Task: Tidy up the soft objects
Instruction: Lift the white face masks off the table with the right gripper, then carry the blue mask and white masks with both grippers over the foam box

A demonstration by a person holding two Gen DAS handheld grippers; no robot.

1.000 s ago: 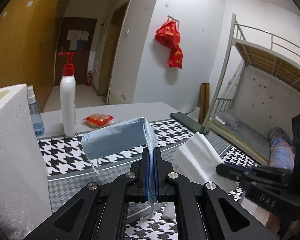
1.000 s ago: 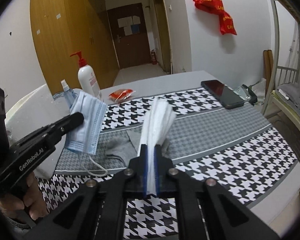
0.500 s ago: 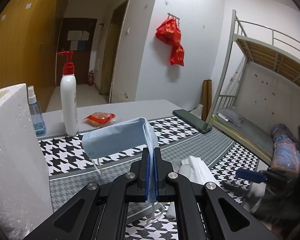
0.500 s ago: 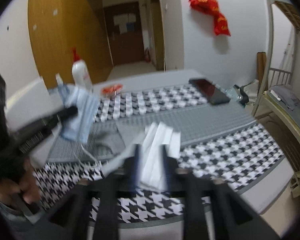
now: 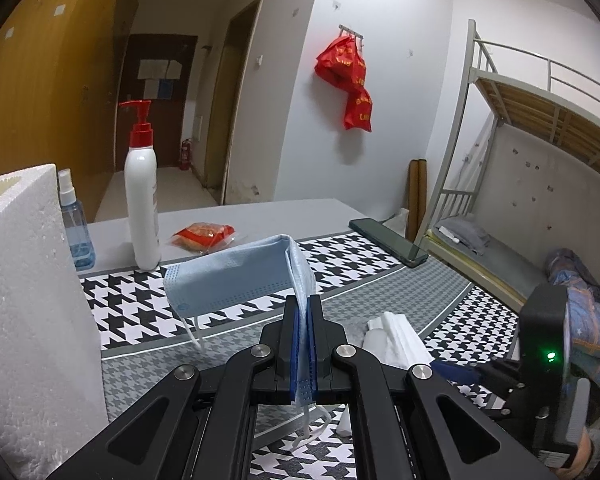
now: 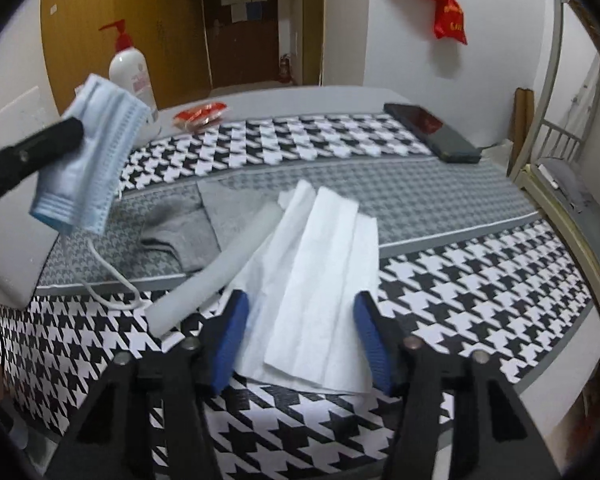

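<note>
White tissue (image 6: 320,264), clamped a second ago, now lies on the cloth between the closing right claw (image 6: 302,334); left claw (image 5: 303,344) grips the mask (image 5: 236,276)

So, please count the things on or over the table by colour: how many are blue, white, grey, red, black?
Blue: 2, face mask, spray bottle
White: 3, tissue, foam tube, pump bottle
Grey: 1, cloth
Red: 1, snack packet
Black: 1, phone
Total: 8
</note>
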